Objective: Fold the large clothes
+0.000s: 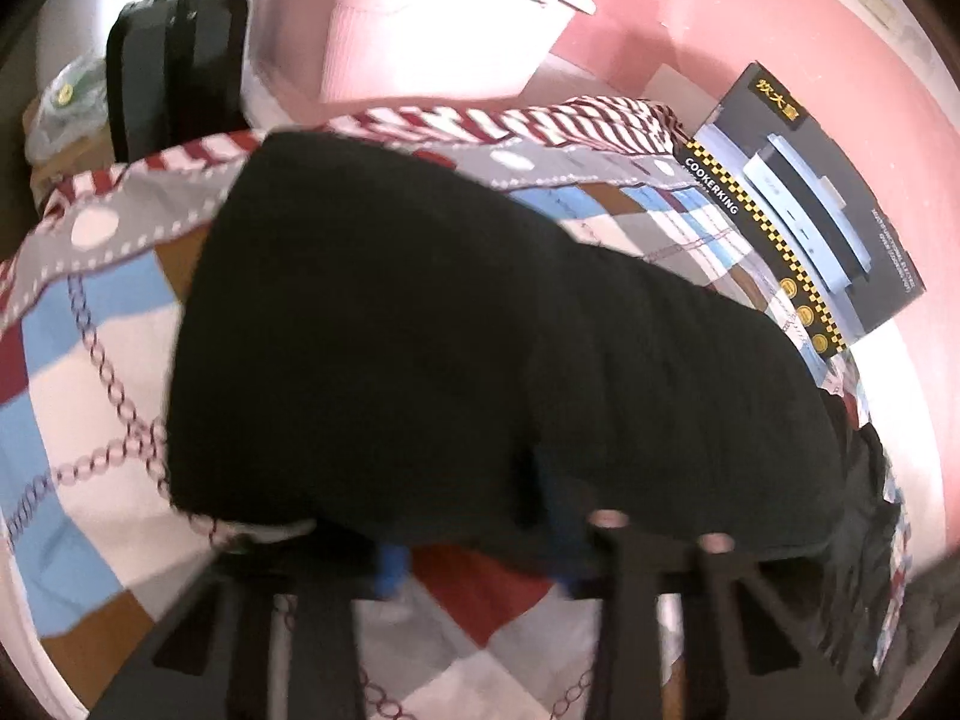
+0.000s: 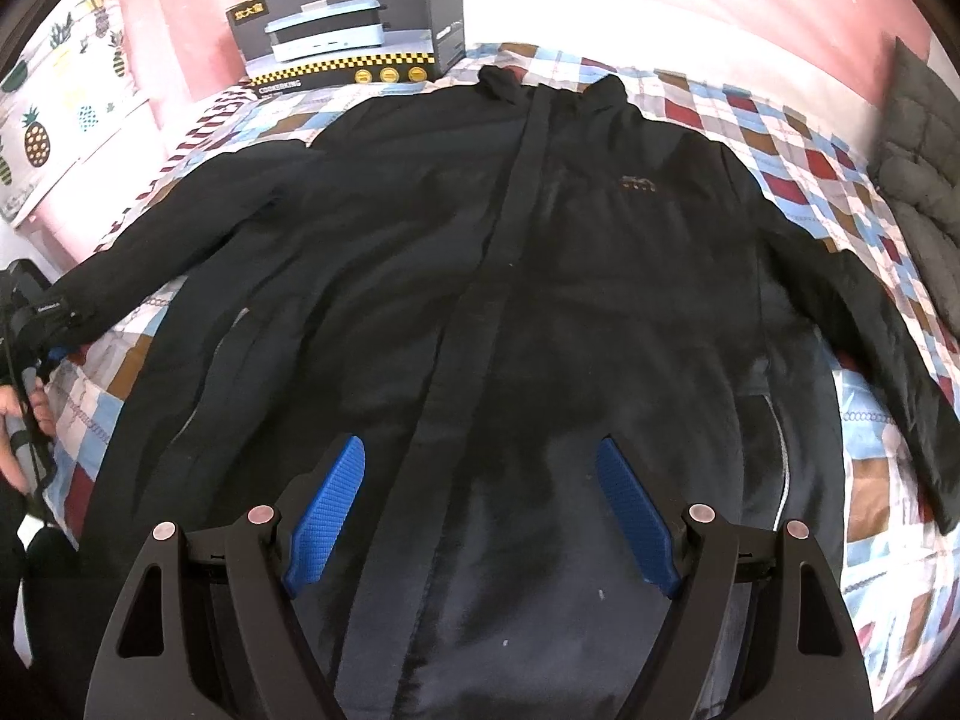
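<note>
Black jacket point(image 2: 510, 276) lies front-up and spread flat on the bed point(image 2: 798, 138), over a patchwork quilt point(image 2: 840, 180). Collar points toward the far edge, the front placket runs down the middle, and both sleeves are spread out to the sides.

Right tool point(image 2: 480, 516): blue pads point(image 2: 327, 516) wide apart, hovering over the jacket's lower front either side of the placket. Nothing between them; whether the tips touch the fabric, can't tell.

Left tool point(image 1: 480, 564): at the cuff of the sleeve on the left of the right wrist view. In its own view the cuff point(image 1: 420, 360) fills the frame and blue pads point(image 1: 393, 570) show only partly under the fabric edge. Jaws drawn close together with sleeve cloth between them, clamped on the cuff. View is blurred. A hand point(image 2: 24, 414) on the left tool's handle shows at the right view's left edge.

Cooker box point(image 2: 348, 36) sits at the far edge of the bed, just beyond the collar. Pineapple-print pillow point(image 2: 54, 90) at far left. Black suitcase point(image 1: 174, 66) stands off the bed beside a pink wall point(image 1: 750, 12).
</note>
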A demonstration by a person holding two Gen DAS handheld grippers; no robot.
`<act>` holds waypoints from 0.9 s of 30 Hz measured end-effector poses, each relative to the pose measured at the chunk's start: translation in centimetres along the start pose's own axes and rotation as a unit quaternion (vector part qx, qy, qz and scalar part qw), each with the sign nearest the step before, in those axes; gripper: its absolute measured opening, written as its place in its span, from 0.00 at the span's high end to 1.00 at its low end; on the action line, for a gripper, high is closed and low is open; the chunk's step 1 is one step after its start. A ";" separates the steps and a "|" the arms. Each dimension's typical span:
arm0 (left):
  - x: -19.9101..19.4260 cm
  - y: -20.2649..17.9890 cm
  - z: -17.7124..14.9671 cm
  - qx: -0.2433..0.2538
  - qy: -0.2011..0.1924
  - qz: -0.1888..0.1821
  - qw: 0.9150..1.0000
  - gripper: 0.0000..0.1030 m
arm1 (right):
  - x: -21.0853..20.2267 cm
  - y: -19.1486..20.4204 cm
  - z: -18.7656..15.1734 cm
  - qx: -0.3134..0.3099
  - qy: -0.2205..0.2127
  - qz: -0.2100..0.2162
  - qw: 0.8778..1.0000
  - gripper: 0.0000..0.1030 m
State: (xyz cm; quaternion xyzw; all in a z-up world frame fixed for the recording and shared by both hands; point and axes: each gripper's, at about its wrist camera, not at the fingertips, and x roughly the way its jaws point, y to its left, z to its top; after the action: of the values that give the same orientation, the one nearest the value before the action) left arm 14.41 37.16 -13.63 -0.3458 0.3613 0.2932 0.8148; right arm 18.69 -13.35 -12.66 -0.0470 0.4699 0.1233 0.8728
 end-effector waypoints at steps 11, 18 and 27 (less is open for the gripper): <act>-10.1 -13.1 3.9 0.196 -0.116 -0.062 0.972 0.88 | -0.5 -3.3 -1.0 0.034 -0.008 -0.006 0.999 0.22; -15.4 -25.6 1.6 0.297 -0.136 -0.166 0.931 0.88 | -1.8 -6.7 -2.0 0.070 -0.027 -0.015 0.997 0.22; -11.5 -39.3 -9.8 0.410 -0.046 -0.248 0.876 0.89 | -2.3 -12.7 -4.5 0.132 -0.026 -0.035 0.990 0.22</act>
State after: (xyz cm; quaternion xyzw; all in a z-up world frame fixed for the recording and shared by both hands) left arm 32.70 3.80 4.43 -0.0448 0.3138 -0.0779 0.9452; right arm 17.14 -26.84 -13.69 0.0557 0.4576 0.0310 0.8869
